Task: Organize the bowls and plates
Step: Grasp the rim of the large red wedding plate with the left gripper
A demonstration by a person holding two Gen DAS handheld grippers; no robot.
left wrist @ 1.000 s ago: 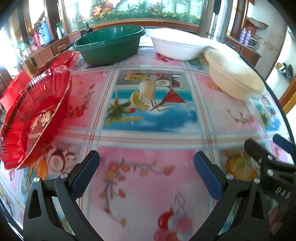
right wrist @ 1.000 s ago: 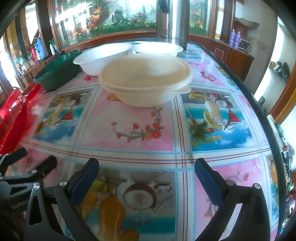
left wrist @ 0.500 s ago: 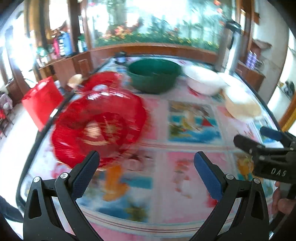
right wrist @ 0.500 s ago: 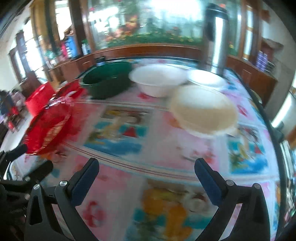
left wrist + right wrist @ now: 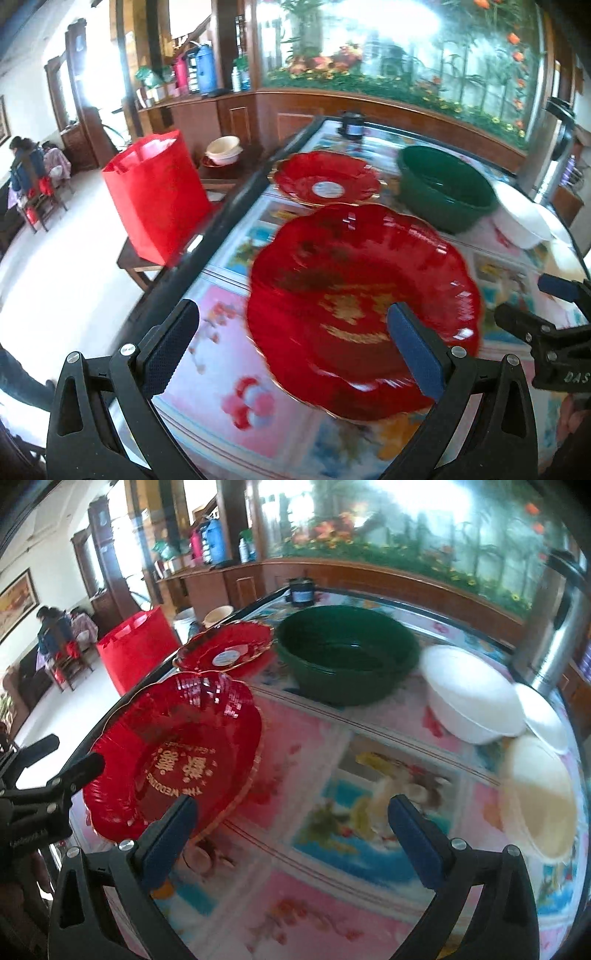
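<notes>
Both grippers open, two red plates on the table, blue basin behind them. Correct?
No: the basin is green, not blue, as the right wrist view shows. The left gripper and right gripper are open, with two red plates on the table.

On the table with the fruit-print plastic cloth point(image 5: 332, 849) we see a big scalloped red plastic plate point(image 5: 173, 753) at the left edge. Behind it lies a second scalloped red plate point(image 5: 229, 650), and just right of that stands a dark green plastic basin point(image 5: 343, 657). Right of the basin sits a white bowl point(image 5: 469, 698), with a smaller white bowl point(image 5: 546, 720) beside it and a cream bowl point(image 5: 539, 797) in front. A red square bin point(image 5: 155, 199) stands off the table's left side.
</notes>
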